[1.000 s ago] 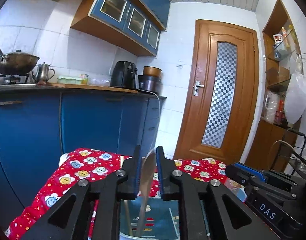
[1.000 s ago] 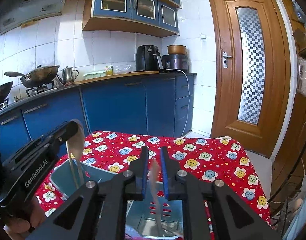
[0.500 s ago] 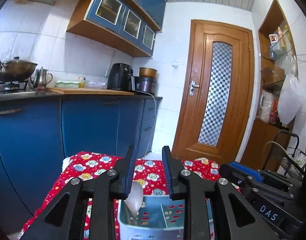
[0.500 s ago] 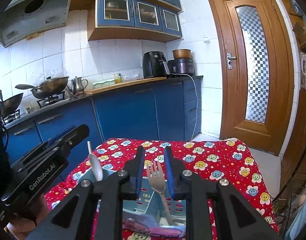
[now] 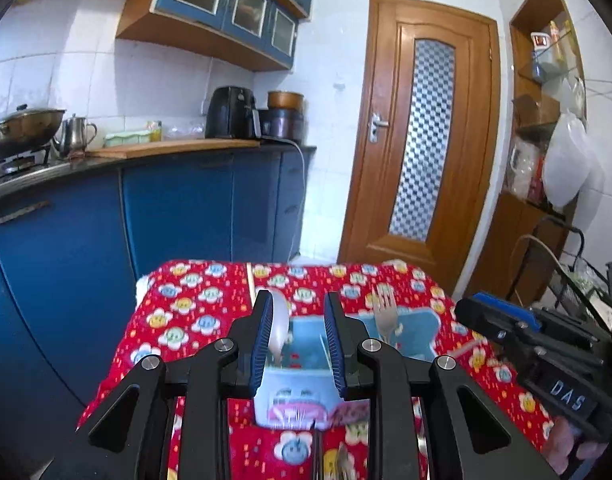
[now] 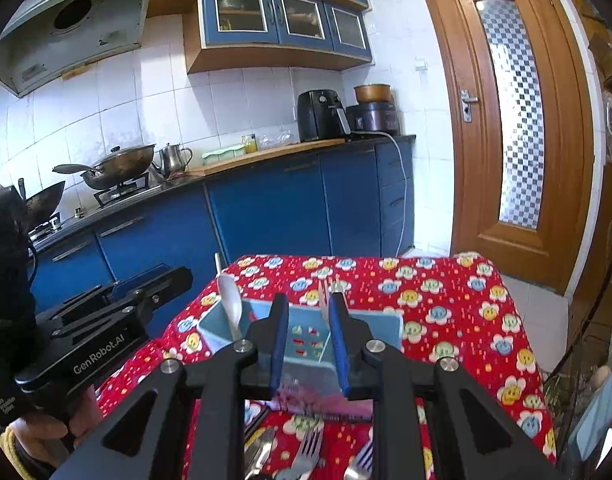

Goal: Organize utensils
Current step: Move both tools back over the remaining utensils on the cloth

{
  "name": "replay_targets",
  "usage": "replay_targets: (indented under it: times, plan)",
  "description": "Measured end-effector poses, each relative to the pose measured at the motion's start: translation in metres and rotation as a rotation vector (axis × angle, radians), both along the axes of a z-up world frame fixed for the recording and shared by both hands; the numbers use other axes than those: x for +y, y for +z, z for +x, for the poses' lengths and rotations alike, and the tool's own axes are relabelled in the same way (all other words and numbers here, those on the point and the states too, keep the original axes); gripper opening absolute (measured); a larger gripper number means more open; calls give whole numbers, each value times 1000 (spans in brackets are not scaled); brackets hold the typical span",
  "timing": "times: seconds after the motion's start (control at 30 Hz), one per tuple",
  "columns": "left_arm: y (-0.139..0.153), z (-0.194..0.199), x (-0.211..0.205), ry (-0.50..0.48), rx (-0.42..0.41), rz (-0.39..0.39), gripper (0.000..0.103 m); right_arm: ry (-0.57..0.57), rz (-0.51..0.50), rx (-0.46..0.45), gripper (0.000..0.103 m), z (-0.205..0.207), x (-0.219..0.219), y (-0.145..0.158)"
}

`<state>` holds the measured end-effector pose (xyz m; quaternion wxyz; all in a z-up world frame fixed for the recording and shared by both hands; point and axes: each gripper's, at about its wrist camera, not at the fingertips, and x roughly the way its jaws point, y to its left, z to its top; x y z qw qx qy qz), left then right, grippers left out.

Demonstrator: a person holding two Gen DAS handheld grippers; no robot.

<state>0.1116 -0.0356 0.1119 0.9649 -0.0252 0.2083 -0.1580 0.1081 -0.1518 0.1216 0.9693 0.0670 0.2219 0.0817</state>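
A light blue utensil holder (image 5: 302,384) (image 6: 306,344) stands on the red flowered tablecloth (image 5: 210,304) (image 6: 446,304). A spoon (image 5: 280,326) (image 6: 231,306) stands upright in its left compartment. A fork (image 5: 386,316) (image 6: 325,292) stands in its right compartment. My left gripper (image 5: 298,340) is open and empty, just behind the holder. My right gripper (image 6: 306,340) is open and empty, also behind the holder. Loose forks and spoons (image 6: 302,456) lie on the cloth below my right gripper.
Blue kitchen cabinets (image 6: 266,220) with a stove and woks (image 6: 118,164) run behind the table. A wooden door (image 5: 422,152) stands at the back right. A wire rack (image 5: 578,280) stands to the right of the table.
Both grippers opened and let go: the spoon and the fork now stand in the holder. Both grippers have drawn back and up from the holder.
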Motion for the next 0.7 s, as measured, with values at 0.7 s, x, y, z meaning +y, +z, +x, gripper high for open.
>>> replay_targets:
  times: [0.7]
  plan:
    - [-61,-24,6,-77,316,104,27,-19,64,172,33,-50,-22,-50]
